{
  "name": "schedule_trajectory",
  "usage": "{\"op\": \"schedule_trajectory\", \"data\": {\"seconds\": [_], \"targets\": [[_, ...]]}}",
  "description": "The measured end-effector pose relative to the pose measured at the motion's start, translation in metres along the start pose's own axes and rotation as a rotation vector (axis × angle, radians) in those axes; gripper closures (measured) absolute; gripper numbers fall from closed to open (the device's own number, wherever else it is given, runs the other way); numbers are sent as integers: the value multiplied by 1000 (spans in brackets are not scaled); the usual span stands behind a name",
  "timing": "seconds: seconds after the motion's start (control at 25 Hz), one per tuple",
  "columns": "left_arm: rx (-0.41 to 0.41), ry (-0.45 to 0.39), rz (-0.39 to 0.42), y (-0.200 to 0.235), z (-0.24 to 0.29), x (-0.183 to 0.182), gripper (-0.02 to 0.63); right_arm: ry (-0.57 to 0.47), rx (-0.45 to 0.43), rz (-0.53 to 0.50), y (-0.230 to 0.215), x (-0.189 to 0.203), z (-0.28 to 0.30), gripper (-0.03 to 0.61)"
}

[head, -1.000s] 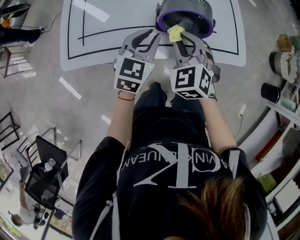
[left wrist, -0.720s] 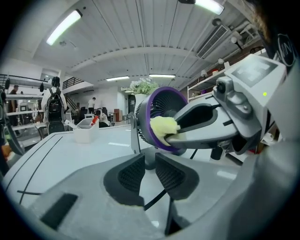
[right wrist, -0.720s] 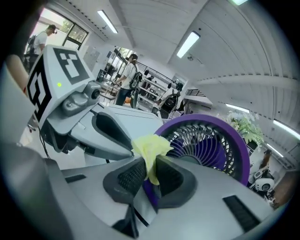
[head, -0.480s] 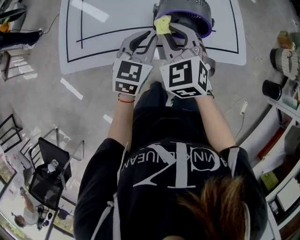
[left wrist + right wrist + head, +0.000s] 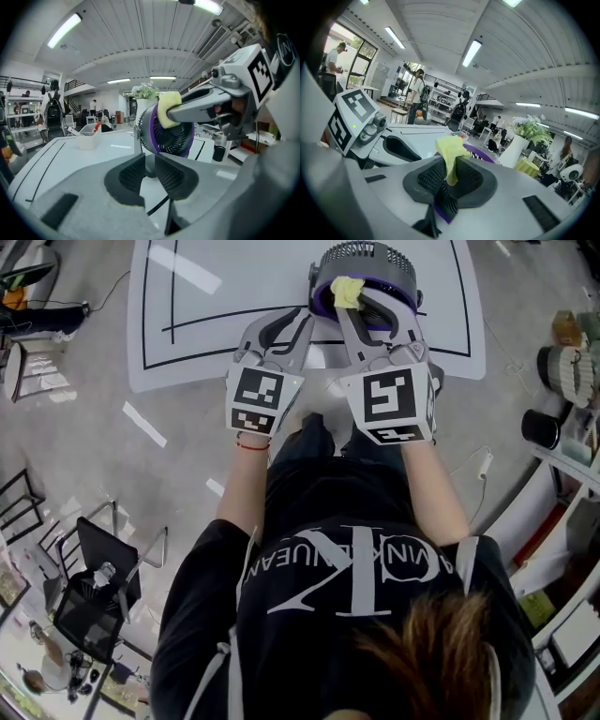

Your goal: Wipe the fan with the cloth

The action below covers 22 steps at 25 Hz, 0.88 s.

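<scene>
- grey-grilled round fan with purple ring (image 5: 371,259): stands on the desk's near edge, at top centre
- white desk with black border lines (image 5: 234,287): bare around the fan
- small yellow cloth (image 5: 344,289): bunched, lying on the fan's purple ring, near side
- right hand-held gripper (image 5: 350,304): tips closed on the cloth, pressing it to the ring
- left hand-held gripper (image 5: 307,317): tips at the fan's lower left side; jaws have just been closing; grip itself unclear from above
- marker cubes: left (image 5: 258,395), right (image 5: 389,401), level with each other, close together
- person in black printed T-shirt (image 5: 328,568): both arms stretched forward
- red bracelet (image 5: 251,443): on left wrist
- black chair (image 5: 89,592): on grey floor (image 5: 112,456), lower left
</scene>
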<state>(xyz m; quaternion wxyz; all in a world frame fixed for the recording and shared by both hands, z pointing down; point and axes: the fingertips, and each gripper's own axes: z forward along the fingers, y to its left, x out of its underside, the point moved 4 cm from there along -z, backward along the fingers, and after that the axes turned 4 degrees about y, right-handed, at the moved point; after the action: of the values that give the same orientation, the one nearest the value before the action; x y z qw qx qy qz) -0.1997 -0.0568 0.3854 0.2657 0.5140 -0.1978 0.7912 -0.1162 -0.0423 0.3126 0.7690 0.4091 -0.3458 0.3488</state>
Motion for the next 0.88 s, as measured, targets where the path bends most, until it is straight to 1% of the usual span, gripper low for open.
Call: {"op": "schedule_trajectory", "data": {"seconds": [0.16,0.24,0.52,0.72,0.88], "targets": [[-13,-6,3,1,-5,-7,545,-24,9,91,-12,1,-11,517],[-19,-7,3,0,-6,-9,545,-30,20,112,-18,3,-17,517],[-25,-6,0,0,-9,-13,546,-19,55,141,-30,13,-29,517],[-22,-14,10,3,-10,-17,546,28,95,151,-33,29,-30,517],[-19,-25,14,1,-12,-26,546,67,110,158,-37,43,-35,518]]}}
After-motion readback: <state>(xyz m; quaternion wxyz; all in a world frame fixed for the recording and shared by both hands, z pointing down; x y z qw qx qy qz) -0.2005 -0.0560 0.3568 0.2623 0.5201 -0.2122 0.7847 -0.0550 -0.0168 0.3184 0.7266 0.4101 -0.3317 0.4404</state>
